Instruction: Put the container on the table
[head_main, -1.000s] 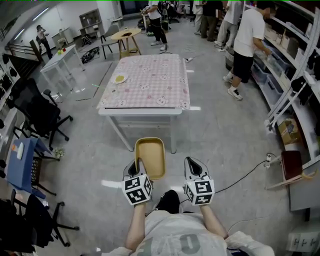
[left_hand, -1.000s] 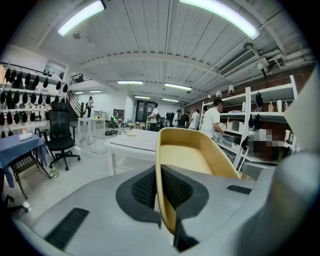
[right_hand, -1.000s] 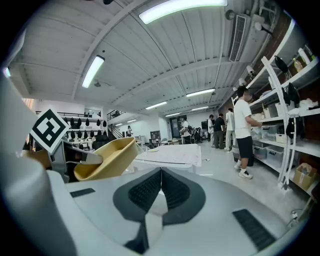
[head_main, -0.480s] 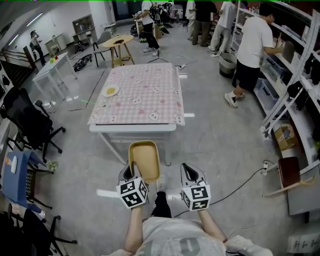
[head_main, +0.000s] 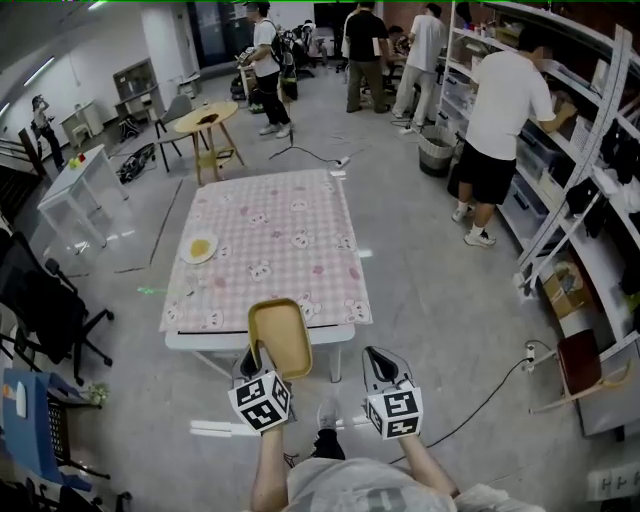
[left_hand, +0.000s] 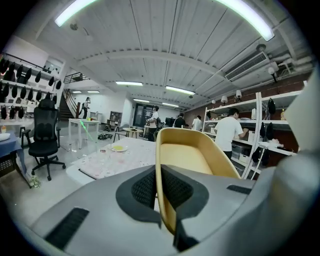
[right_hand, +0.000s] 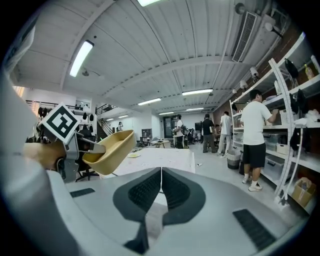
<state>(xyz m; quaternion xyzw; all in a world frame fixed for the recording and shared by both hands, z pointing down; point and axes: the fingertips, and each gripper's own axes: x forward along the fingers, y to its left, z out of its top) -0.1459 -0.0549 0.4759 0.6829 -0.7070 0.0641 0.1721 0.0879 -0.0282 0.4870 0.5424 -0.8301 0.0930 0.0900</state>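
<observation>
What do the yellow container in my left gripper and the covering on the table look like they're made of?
The container is likely moulded plastic in matte mustard yellow: it has a thin wall, a smooth rounded rim and uniform colour. The table covering is probably cloth or vinyl sheet: it has a pink check with small printed figures and laps over the tabletop's edges.

Head camera above, gripper cameras low
The head view looks steeply down on the pink-patterned cloth-covered table (head_main: 290, 230); both gripper views look nearly level along their jaws toward it, sharing the yellow oval plastic container (left_hand: 185, 155).
</observation>
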